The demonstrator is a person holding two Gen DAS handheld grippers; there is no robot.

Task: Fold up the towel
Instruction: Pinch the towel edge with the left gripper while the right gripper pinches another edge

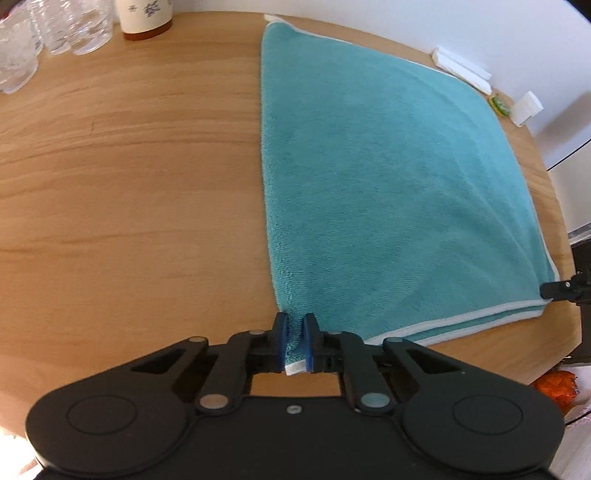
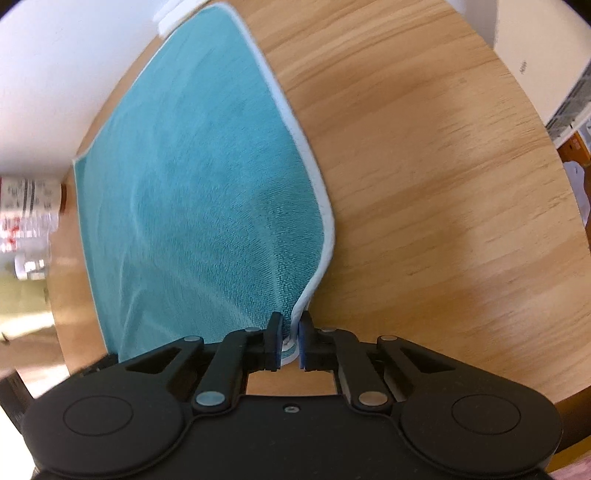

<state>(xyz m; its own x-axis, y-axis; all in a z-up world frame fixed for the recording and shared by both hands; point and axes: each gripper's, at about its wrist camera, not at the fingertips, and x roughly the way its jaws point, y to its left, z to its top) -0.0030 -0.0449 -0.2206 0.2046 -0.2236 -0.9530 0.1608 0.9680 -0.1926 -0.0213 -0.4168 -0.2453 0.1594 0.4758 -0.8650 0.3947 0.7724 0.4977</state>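
left gripper (image 1: 294,341): pads closed on the near-left corner of the towel (image 1: 388,177); teal pile and white hem show squeezed between the blue pads. Pinch is right at the corner, likely so the whole edge follows when it lifts.
right gripper (image 2: 289,341): clamped on the near-right corner; white hem runs down between the pads. Its black tip also shows at the right edge of the left wrist view, at that corner.
why 2 grips: both near corners held, so the near edge stays taut and square between them. My read: this suits carrying that edge over in 1 pass.
towel layers: near edge shows 2 white hems stacked in the left wrist view, so it looks already doubled at least once. Left side looks like a fold line, no hem visible there.
towel position: flat on the table (image 1: 129,177), right half, far edge running close to the table's far-right rim, near edge close to the front rim.
stage: fits either another fold about to go over, or a finished fold being squared up. Cannot settle which.
far-left rim: clear bottles (image 1: 55,29) and a white jar (image 1: 146,18), well apart from the towel.
far-right rim: small white blocks (image 1: 461,70) just beyond the towel's far edge.
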